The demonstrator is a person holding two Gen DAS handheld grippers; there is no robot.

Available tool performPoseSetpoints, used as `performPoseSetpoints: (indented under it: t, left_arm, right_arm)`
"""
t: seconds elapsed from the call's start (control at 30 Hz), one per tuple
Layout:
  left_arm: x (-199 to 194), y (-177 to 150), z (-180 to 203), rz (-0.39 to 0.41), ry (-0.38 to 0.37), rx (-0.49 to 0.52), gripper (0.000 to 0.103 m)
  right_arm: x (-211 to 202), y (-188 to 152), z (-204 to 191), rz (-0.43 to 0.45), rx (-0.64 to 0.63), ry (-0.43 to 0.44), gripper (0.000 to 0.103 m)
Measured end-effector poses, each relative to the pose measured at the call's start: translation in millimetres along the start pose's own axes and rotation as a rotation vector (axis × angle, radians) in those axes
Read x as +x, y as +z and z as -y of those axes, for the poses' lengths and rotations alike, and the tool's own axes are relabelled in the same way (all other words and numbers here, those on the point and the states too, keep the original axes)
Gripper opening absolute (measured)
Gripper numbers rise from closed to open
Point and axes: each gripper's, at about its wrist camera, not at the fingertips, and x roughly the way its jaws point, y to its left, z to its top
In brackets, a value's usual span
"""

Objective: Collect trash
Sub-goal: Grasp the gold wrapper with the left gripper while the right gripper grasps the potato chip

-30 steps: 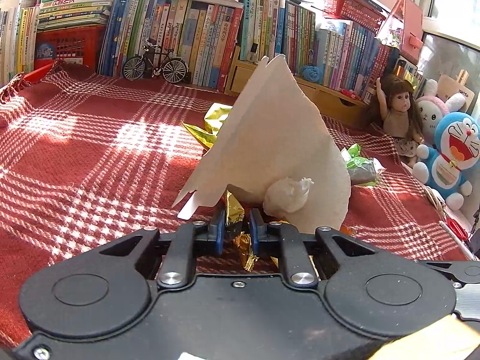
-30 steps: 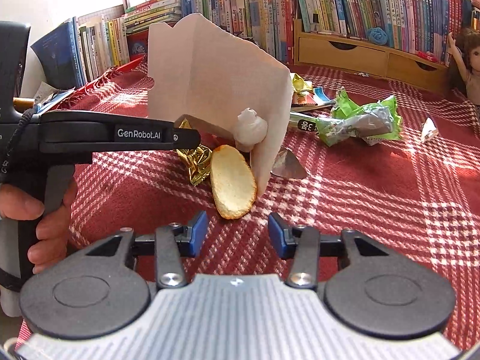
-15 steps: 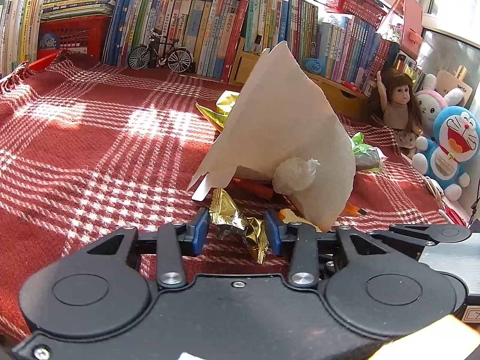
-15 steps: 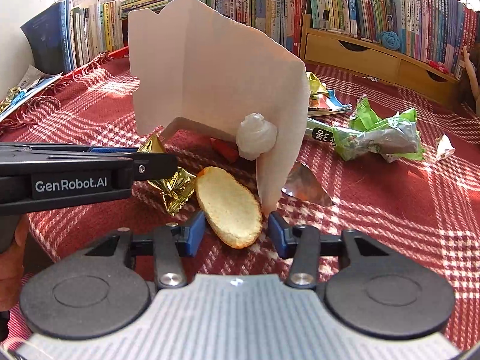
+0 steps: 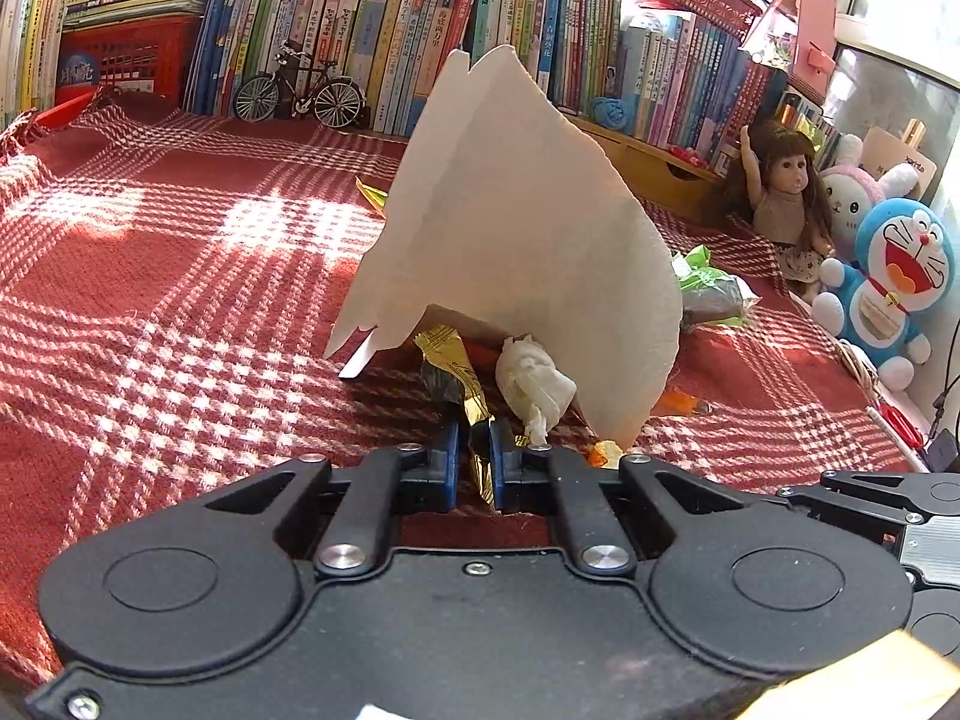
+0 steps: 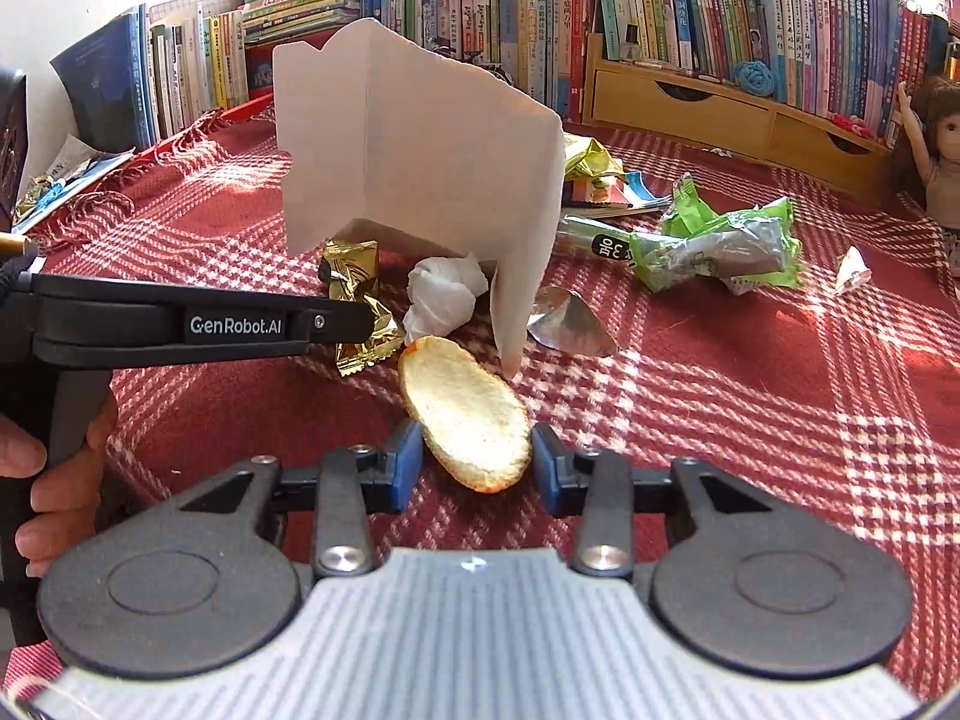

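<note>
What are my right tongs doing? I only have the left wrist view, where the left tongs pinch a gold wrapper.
Observer: The right tongs straddle a potato chip lying on the red plaid cloth. They have just been closing, and the pads are not visibly pressing it.
Operator: Anything hidden behind the folded card?
Observer: A silver foil scrap lies on the cloth beside the card's lower edge.
Operator: How do my left tongs look from there?
Observer: Side-on, the left tongs have a hand wrapped around their handle at the picture's left edge.
</note>
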Motion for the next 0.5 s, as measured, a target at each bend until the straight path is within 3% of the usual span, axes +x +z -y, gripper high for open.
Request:
performPoseSetpoints:
  t: [0.5]
  left_arm:
    - [-52,-18,14,0.016,-0.032,0.043,0.008]
  right_arm:
    - [-35,-19,2,0.01,0.035,0.002,0.044]
